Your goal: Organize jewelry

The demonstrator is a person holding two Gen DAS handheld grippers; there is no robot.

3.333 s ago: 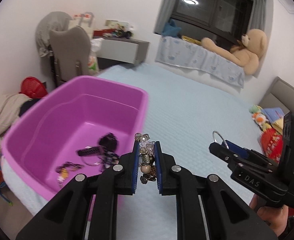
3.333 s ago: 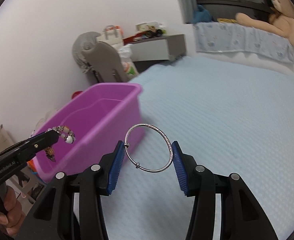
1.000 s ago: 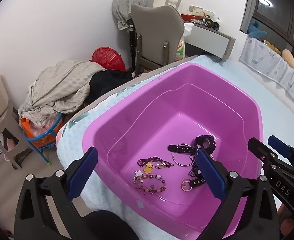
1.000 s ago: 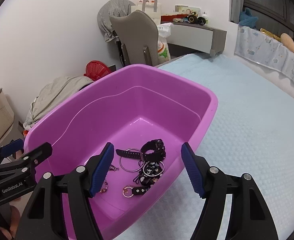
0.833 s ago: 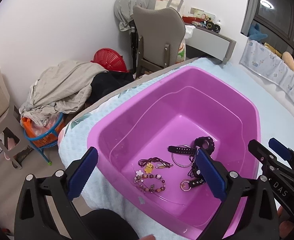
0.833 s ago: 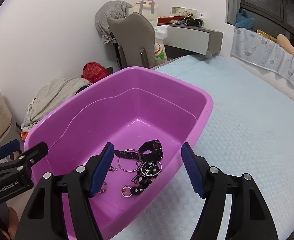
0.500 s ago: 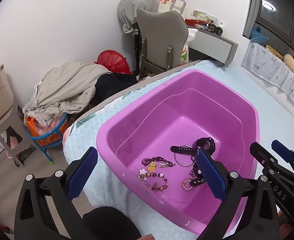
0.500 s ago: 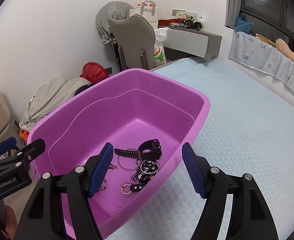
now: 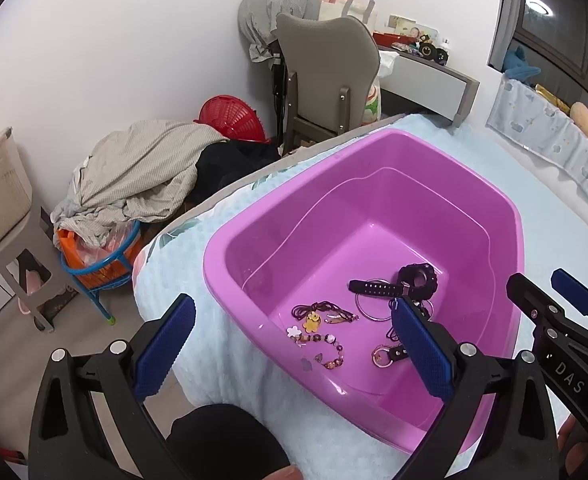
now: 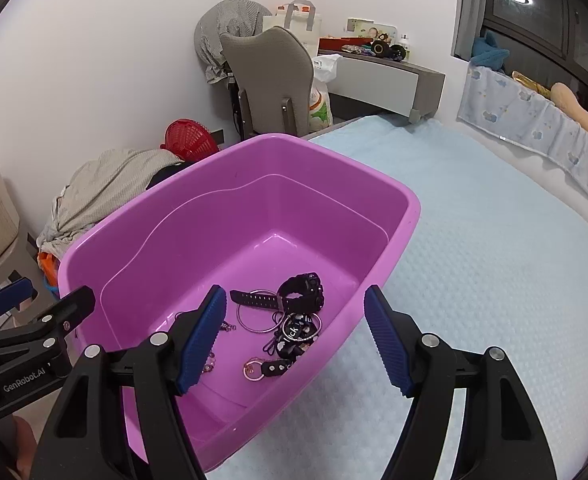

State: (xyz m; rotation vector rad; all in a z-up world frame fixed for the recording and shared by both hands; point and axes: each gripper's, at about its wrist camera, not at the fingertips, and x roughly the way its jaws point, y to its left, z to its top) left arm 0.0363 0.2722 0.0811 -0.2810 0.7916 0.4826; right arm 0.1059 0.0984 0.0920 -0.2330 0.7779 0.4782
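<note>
Resting on pale-blue bedspread (image 10: 494, 280), purple tub (image 10: 410, 216), grey chair (image 10: 277, 80) behind.

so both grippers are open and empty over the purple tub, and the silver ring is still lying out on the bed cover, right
Not quite. The silver ring lies inside the purple tub, beside the black watch, as the right wrist view shows. The left gripper and right gripper are indeed open and empty.

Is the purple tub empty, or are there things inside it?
Not empty. The tub holds a black watch, a silver ring, a beaded bracelet and other small pieces on its floor.
</note>
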